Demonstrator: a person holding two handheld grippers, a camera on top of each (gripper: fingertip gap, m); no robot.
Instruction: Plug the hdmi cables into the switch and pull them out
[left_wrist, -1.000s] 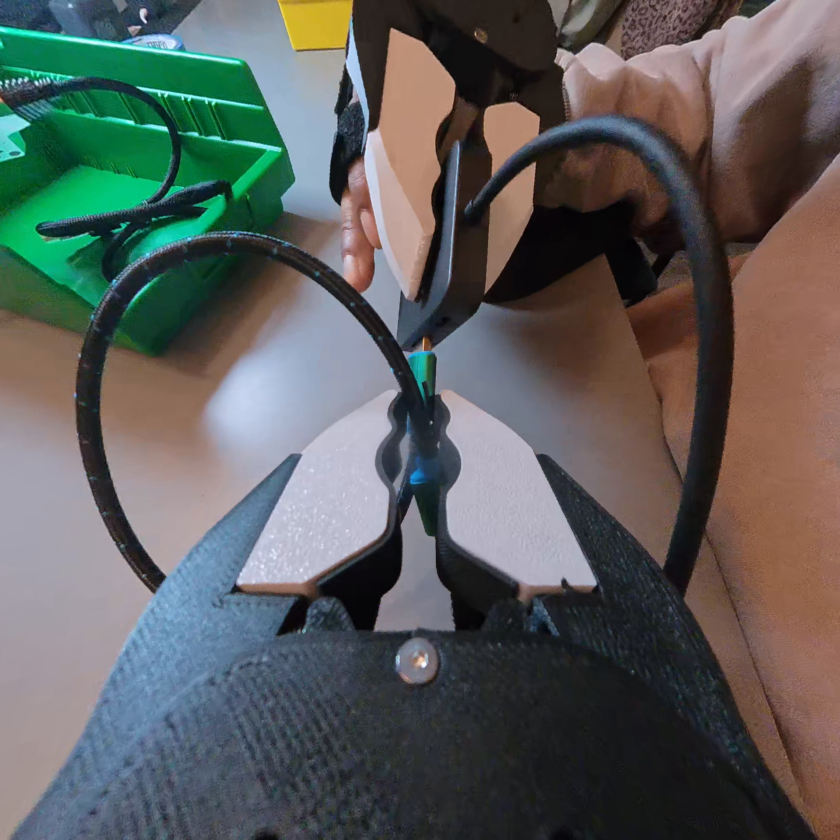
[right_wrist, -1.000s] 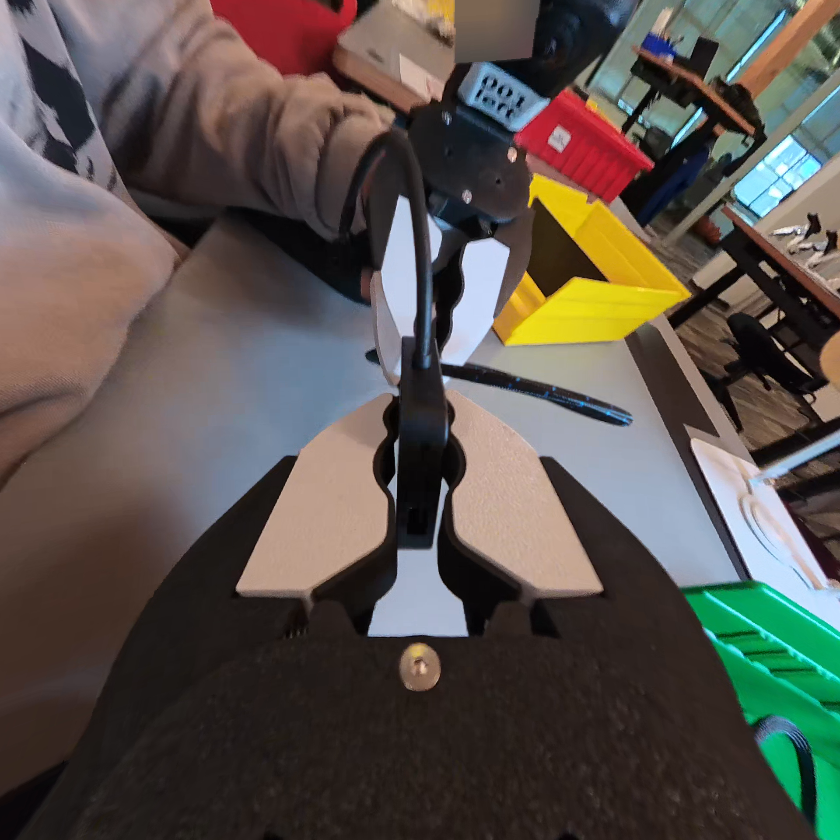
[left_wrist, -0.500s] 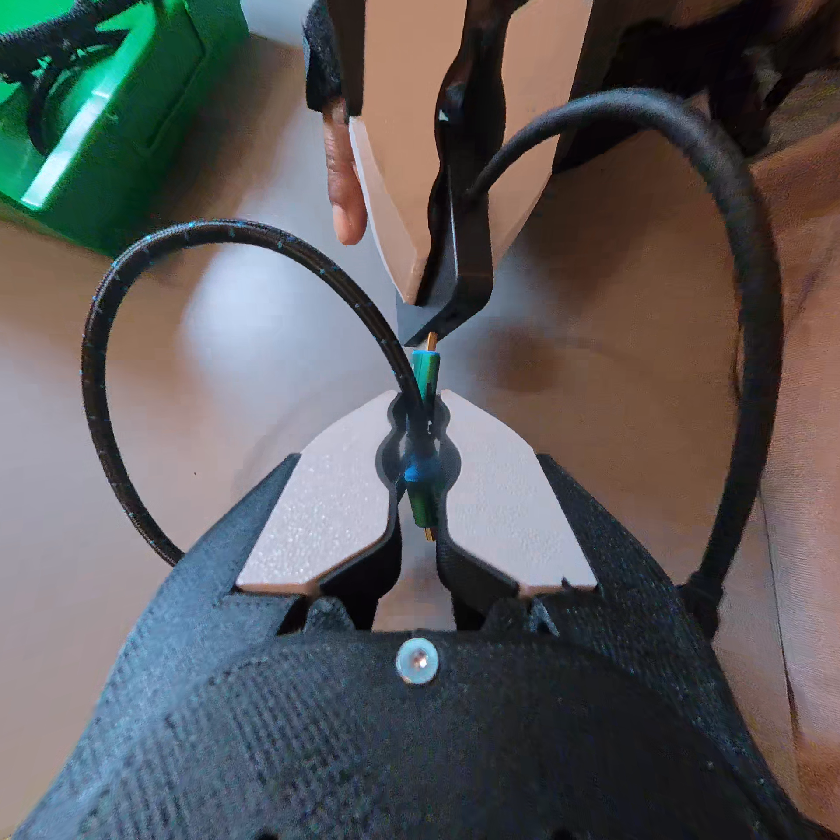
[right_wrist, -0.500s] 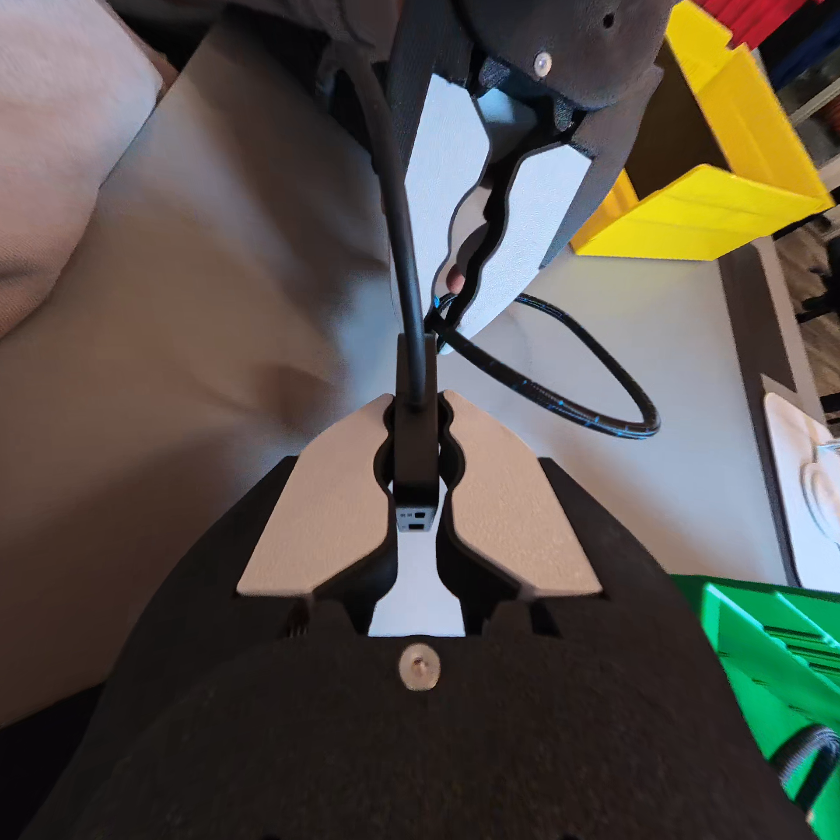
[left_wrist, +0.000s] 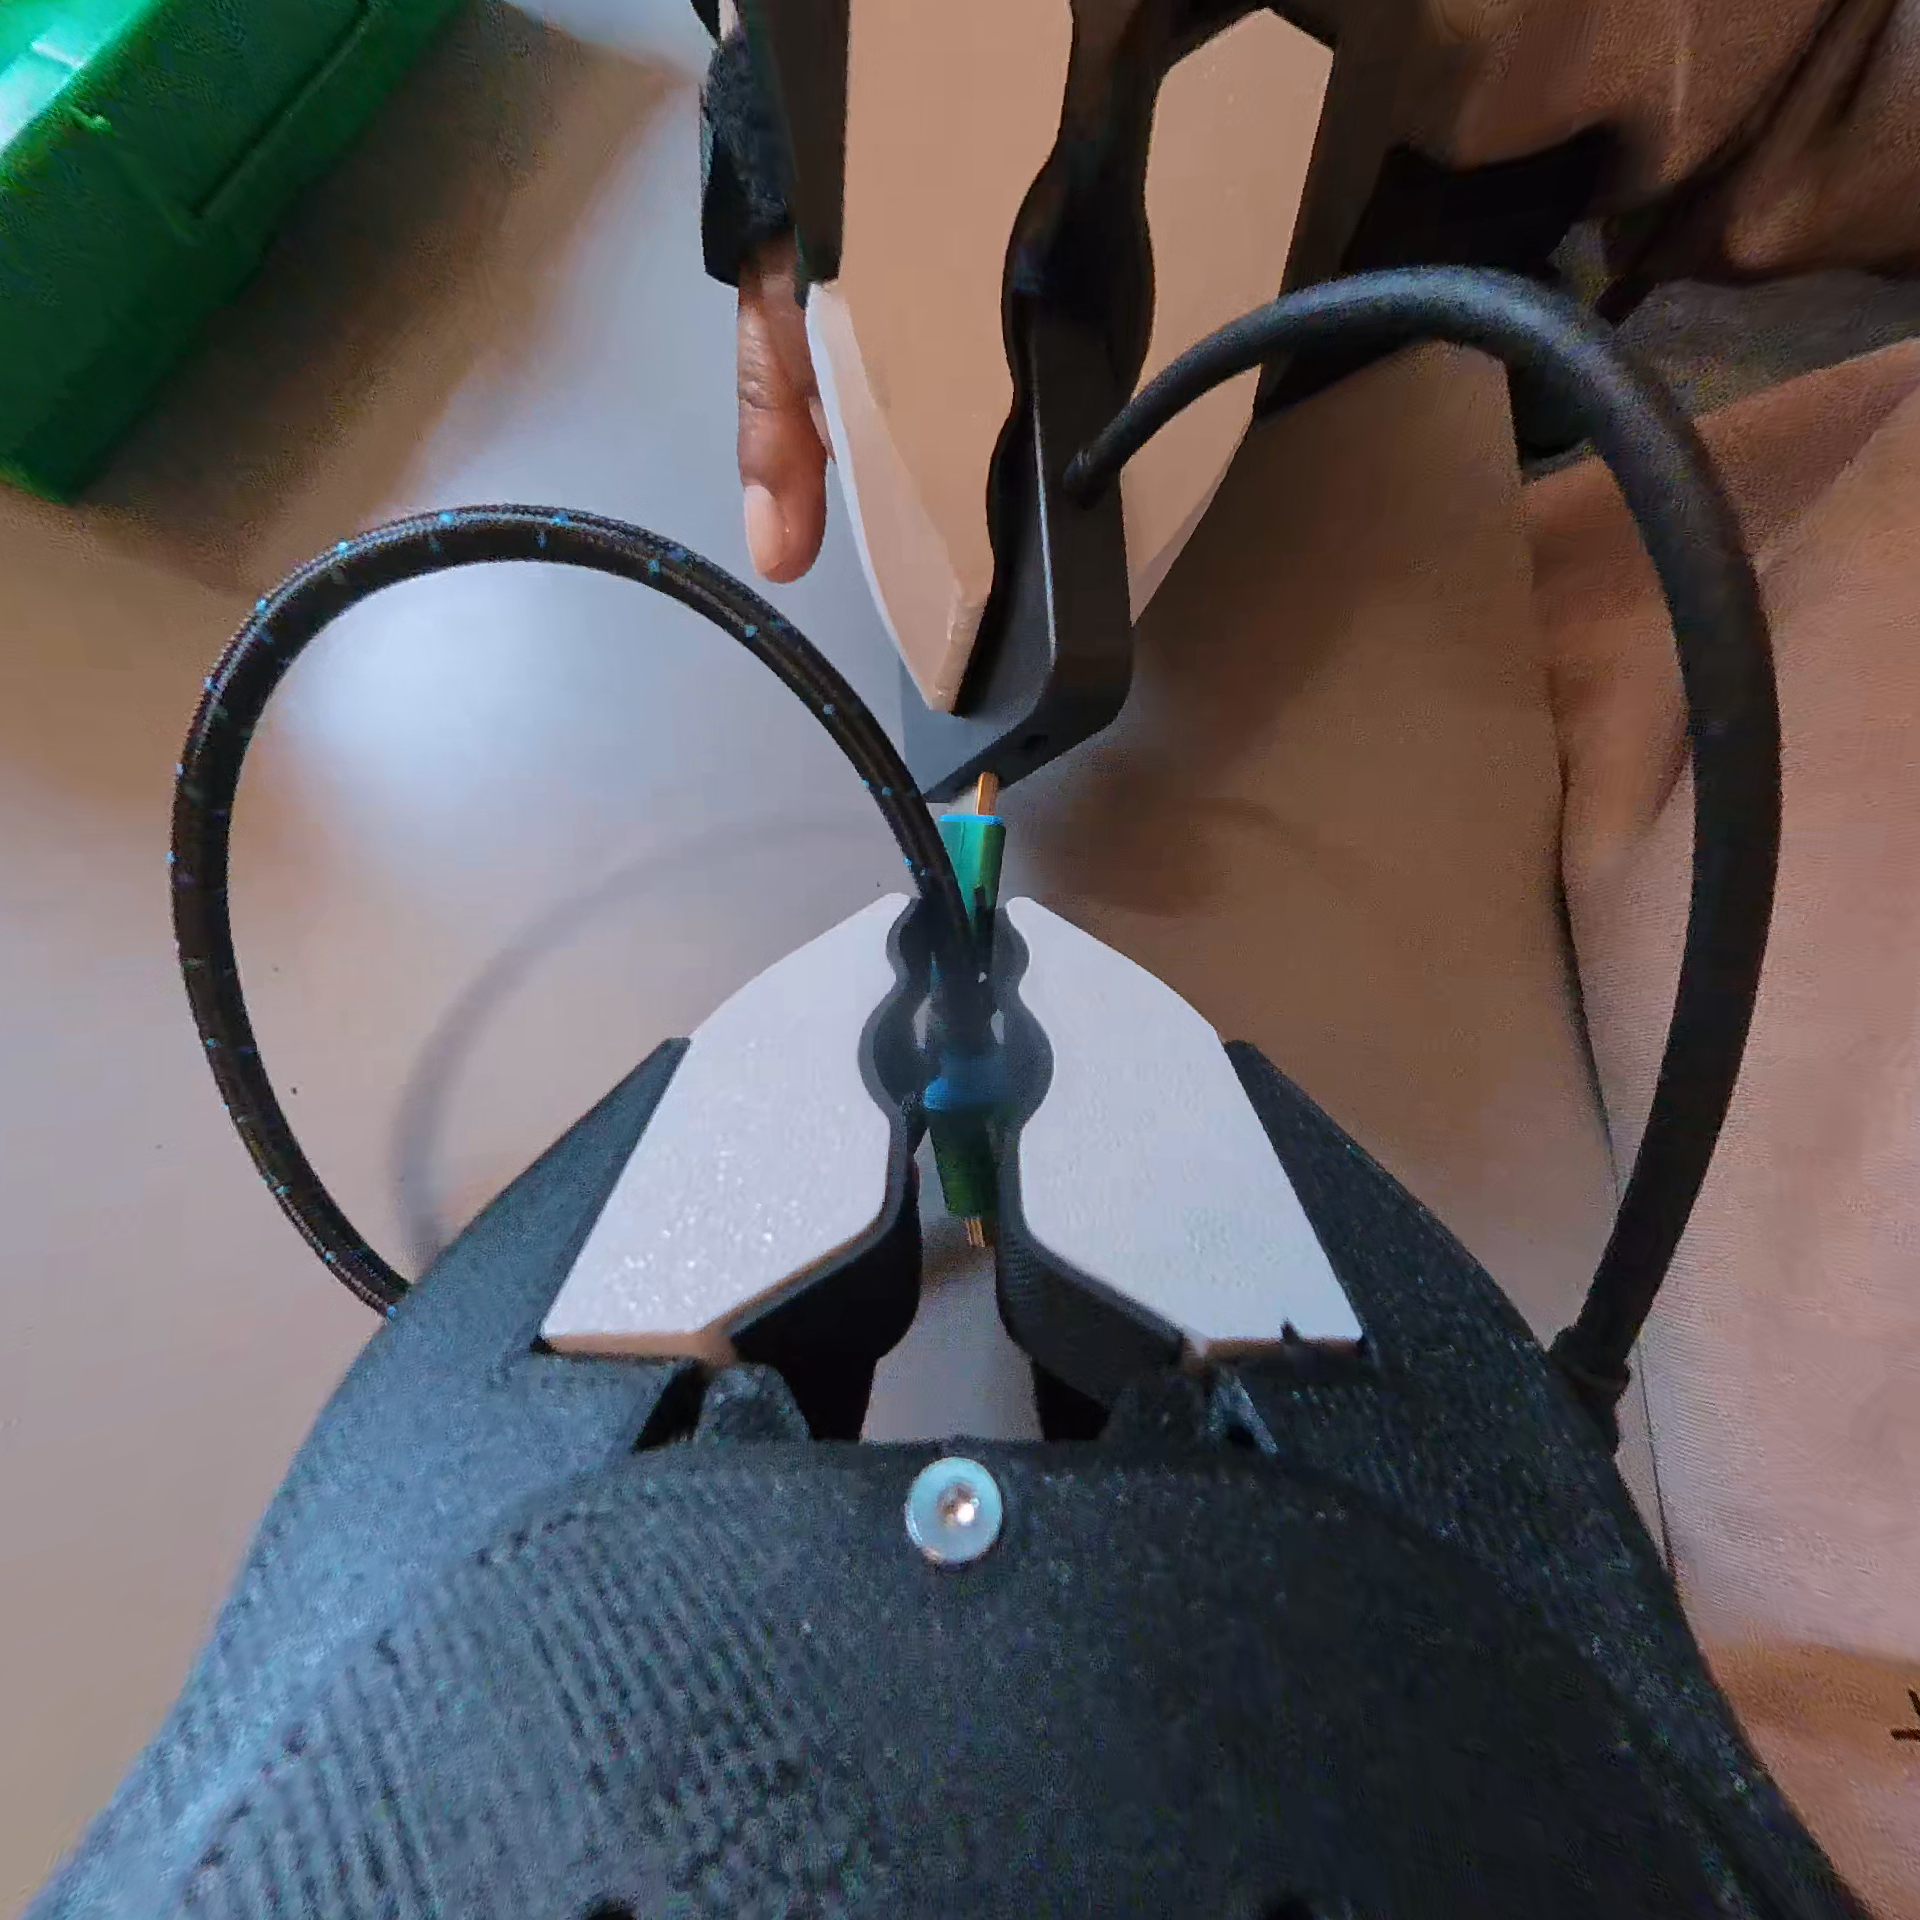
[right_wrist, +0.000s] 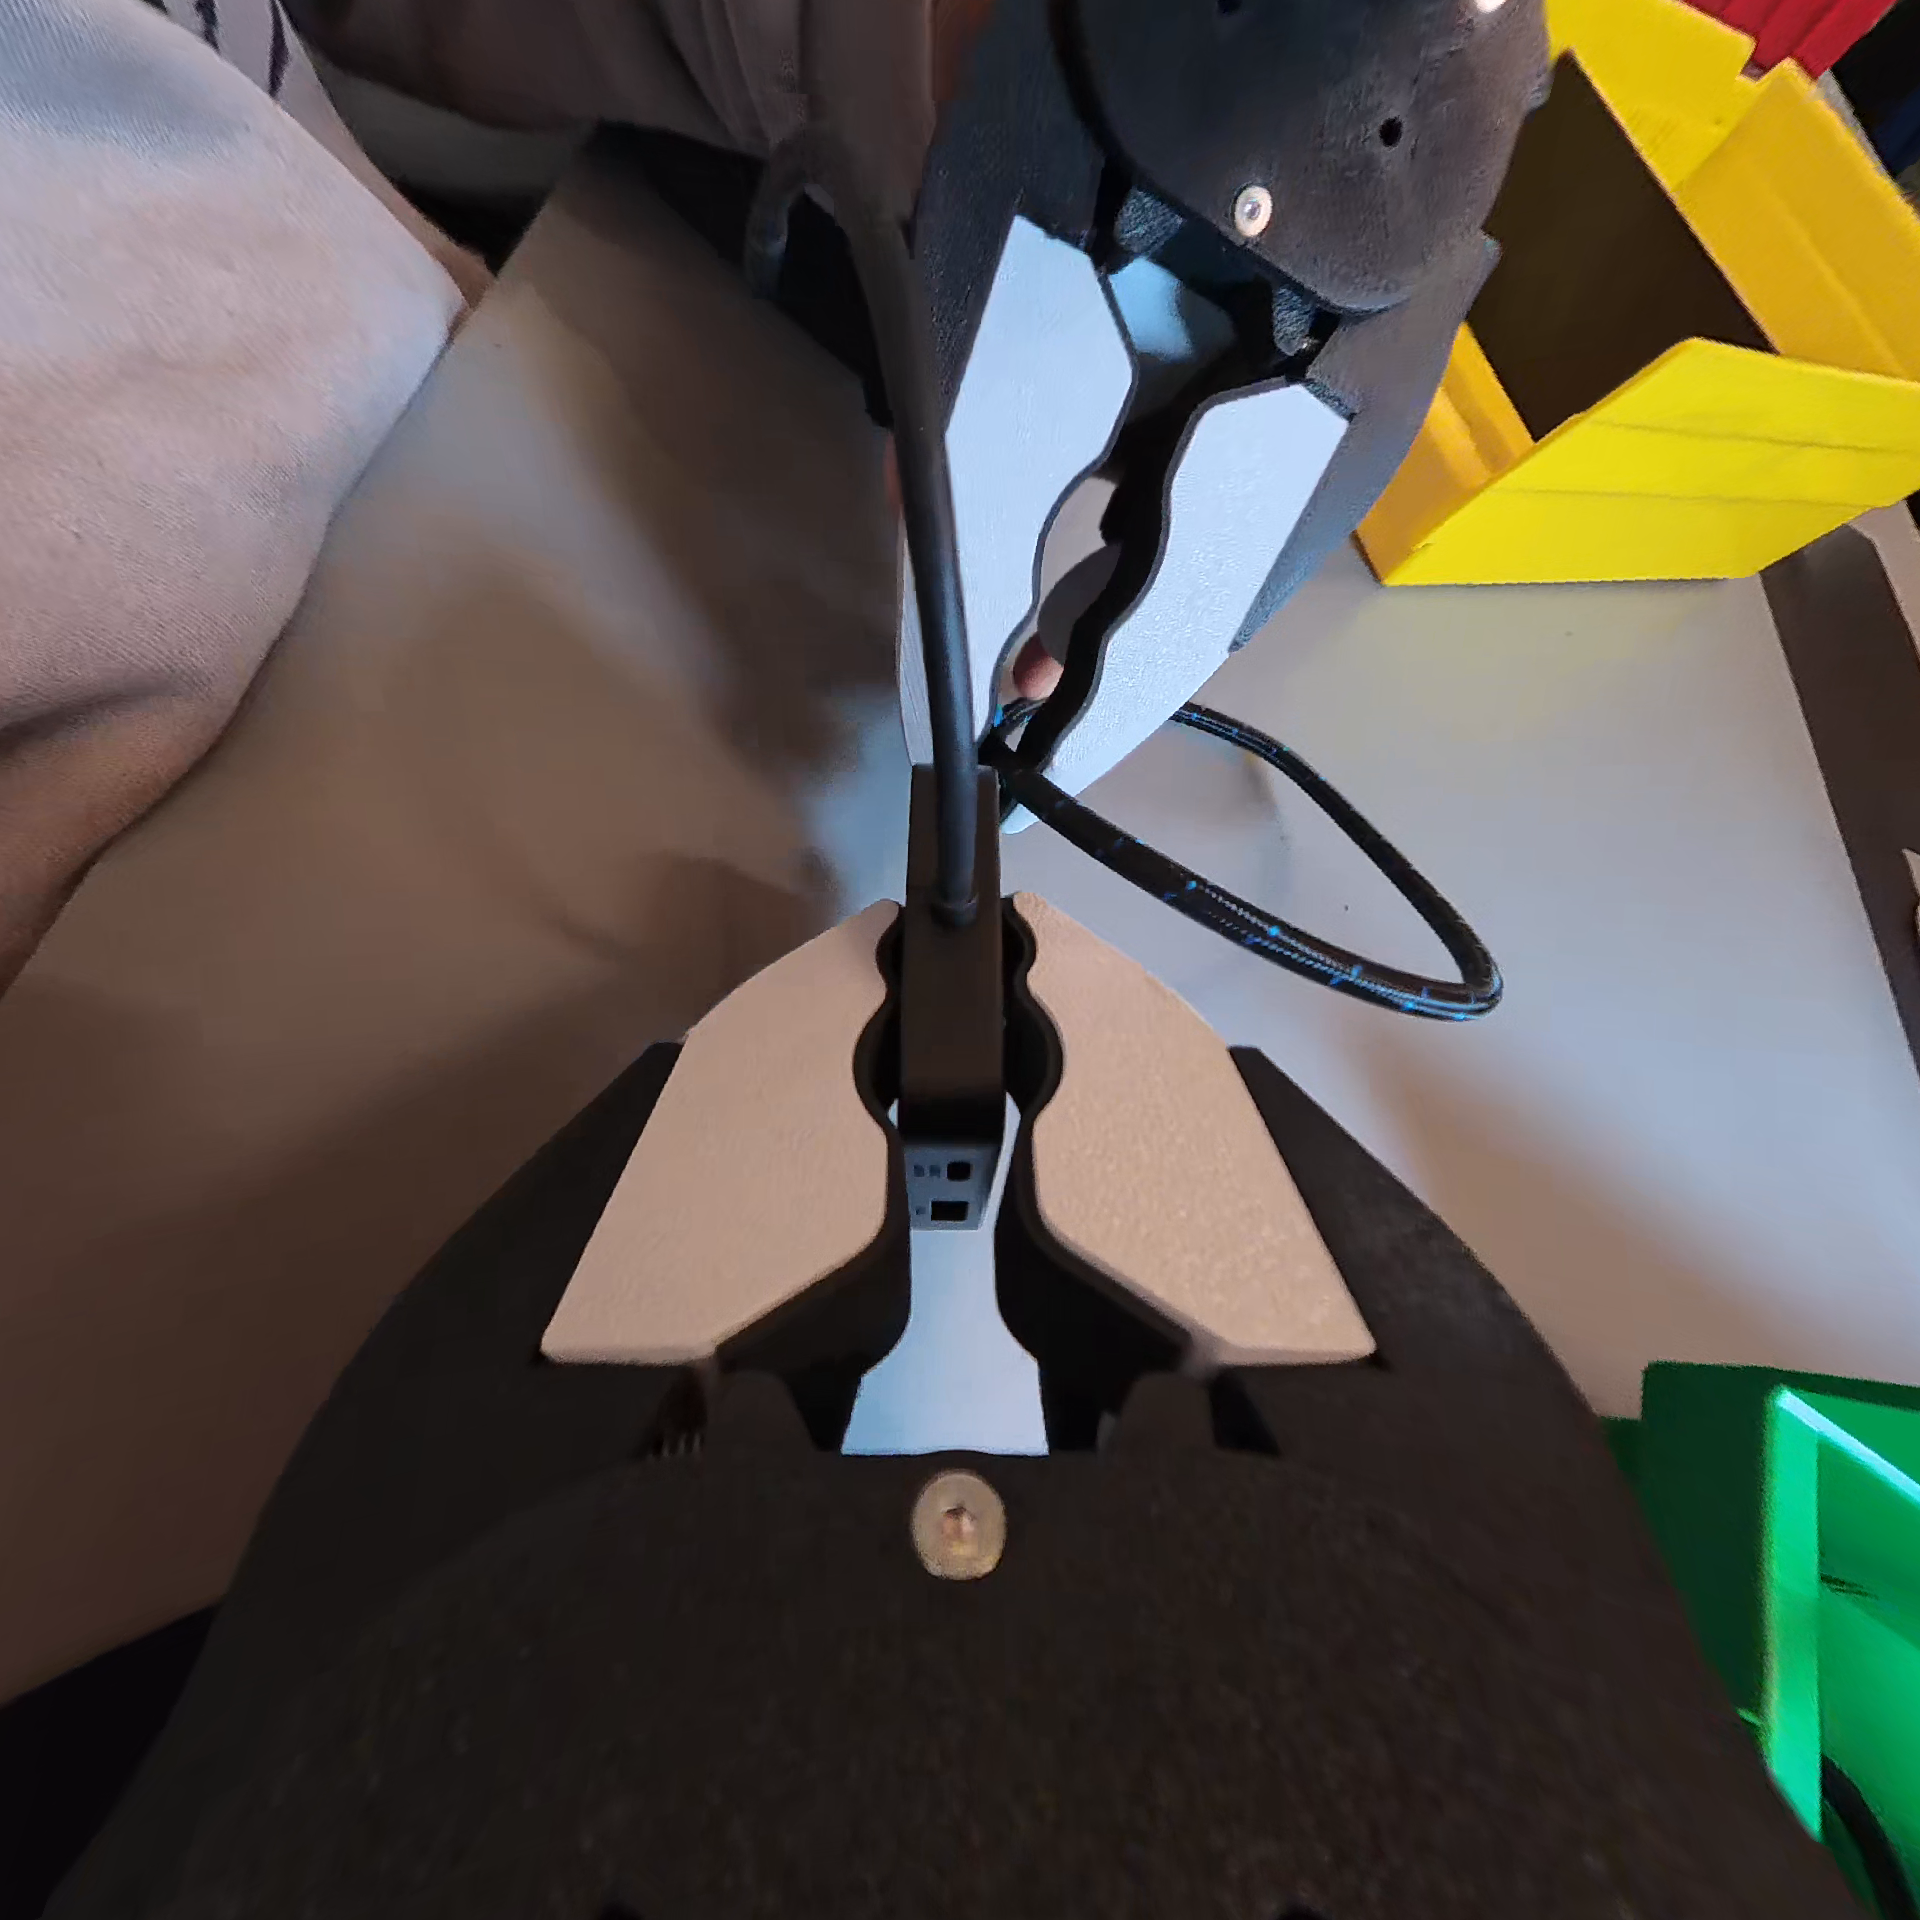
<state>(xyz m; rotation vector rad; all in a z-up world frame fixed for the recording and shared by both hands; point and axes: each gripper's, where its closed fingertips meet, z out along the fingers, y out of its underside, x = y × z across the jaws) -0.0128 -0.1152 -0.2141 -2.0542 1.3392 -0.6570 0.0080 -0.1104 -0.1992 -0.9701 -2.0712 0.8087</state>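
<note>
Now, against the frame half a second back: in the left wrist view the right gripper (left_wrist: 1023, 717) fills more of the top centre, and the green bin (left_wrist: 156, 208) has slid further into the upper left corner. In the right wrist view the left gripper (right_wrist: 1023, 774) looms larger at top centre, and the yellow bin (right_wrist: 1662, 416) sits further toward the upper right.

Table (left_wrist: 468, 831): pale surface, fills the left half of the left wrist view.

Sleeve (right_wrist: 156, 416): light fabric, upper left of the right wrist view.

Left gripper (left_wrist: 961, 914): clamped on the plug (left_wrist: 971, 862) and on a second green connector (left_wrist: 964, 1164) lower in the frame between the pads.

Right gripper (right_wrist: 956, 904): clenched on the switch (right_wrist: 951, 997), centre of frame.

Switch (left_wrist: 1039, 717): black, slim body, long axis running up the frame in the right wrist view; ports on its near end face the camera. In the left wrist view it hangs from the upper centre, its lower end tilted toward the plug.

Black cable (left_wrist: 1662, 727): thick, leaves the switch and arcs round the right side of the left wrist view.

Braided cable (left_wrist: 239, 935): black with blue flecks, loops through the left of that view.

Plug: green shell, gold tip pointing up the frame at the lower end of the switch, tip at the port mouth; whether seated cannot be told.
</note>
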